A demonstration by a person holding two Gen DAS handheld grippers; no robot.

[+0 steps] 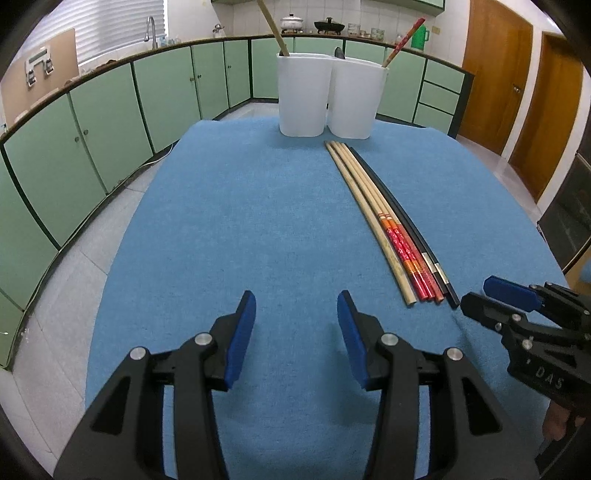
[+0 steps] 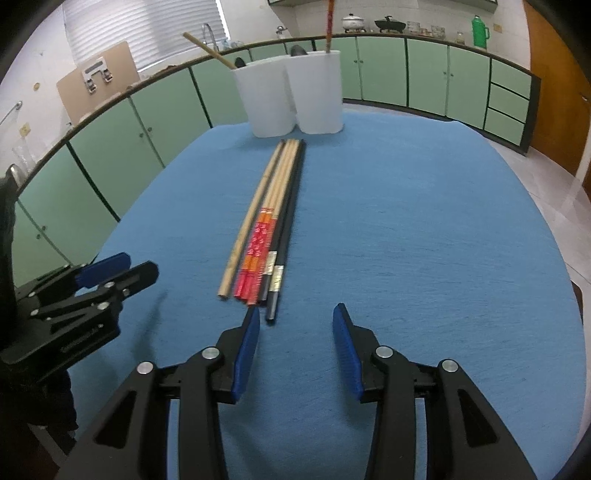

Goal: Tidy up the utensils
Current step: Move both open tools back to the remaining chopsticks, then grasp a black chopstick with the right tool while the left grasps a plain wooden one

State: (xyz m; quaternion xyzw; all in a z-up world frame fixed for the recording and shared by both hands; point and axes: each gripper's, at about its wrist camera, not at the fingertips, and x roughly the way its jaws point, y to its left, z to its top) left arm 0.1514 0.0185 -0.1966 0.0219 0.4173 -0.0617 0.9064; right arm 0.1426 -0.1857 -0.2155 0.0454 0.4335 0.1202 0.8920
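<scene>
Several chopsticks lie side by side on the blue table cloth: plain wooden, red-patterned and black ones. They also show in the right wrist view. Two white holders stand at the far table edge, with a wooden stick, a dark utensil and a red chopstick in them. My left gripper is open and empty, left of the chopsticks. My right gripper is open and empty, just short of the chopsticks' near ends; it also shows in the left wrist view.
Green cabinets ring the room behind the table. Pots and a green jug stand on the far counter. Wooden doors are at the right. The table's front and side edges drop to a tiled floor.
</scene>
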